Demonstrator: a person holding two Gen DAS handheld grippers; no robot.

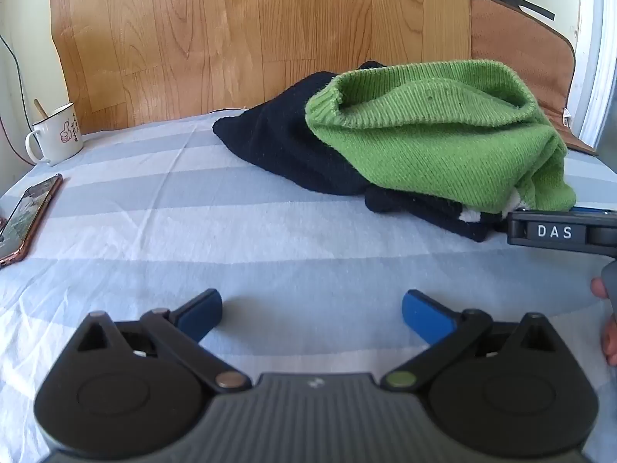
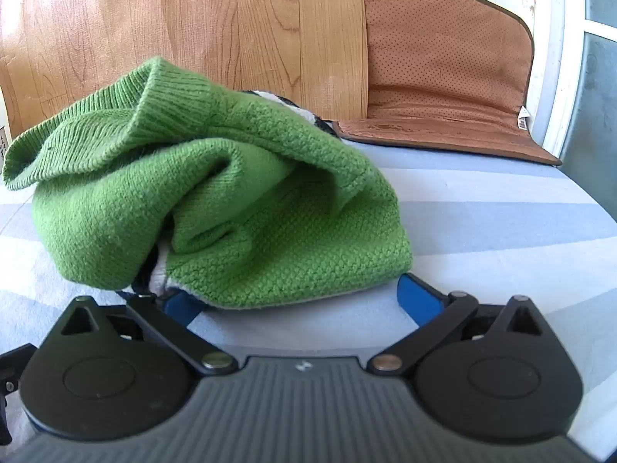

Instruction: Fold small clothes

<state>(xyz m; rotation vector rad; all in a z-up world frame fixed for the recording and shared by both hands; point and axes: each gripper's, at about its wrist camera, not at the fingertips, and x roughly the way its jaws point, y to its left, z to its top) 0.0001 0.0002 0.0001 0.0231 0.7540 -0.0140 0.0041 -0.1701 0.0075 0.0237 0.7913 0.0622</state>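
Note:
A crumpled green knit sweater (image 1: 435, 135) lies on a dark navy garment (image 1: 285, 150) on the striped sheet, at the right in the left wrist view. My left gripper (image 1: 312, 310) is open and empty, low over the sheet in front of the pile. In the right wrist view the green sweater (image 2: 216, 200) fills the middle, with a black-and-white piece (image 2: 158, 270) showing under it. My right gripper (image 2: 300, 301) is open, its blue fingers (image 2: 418, 297) at the sweater's near edge. The sweater hides the left fingertip. The right gripper's side (image 1: 559, 231) shows at the pile's right.
A white enamel mug (image 1: 58, 135) with a spoon stands at the far left, and a phone (image 1: 27, 216) lies near the left edge. A brown perforated mat (image 2: 443, 77) leans on the wood-panel wall (image 1: 250, 31) at the back right. The blue-and-white striped sheet (image 1: 193, 231) covers the surface.

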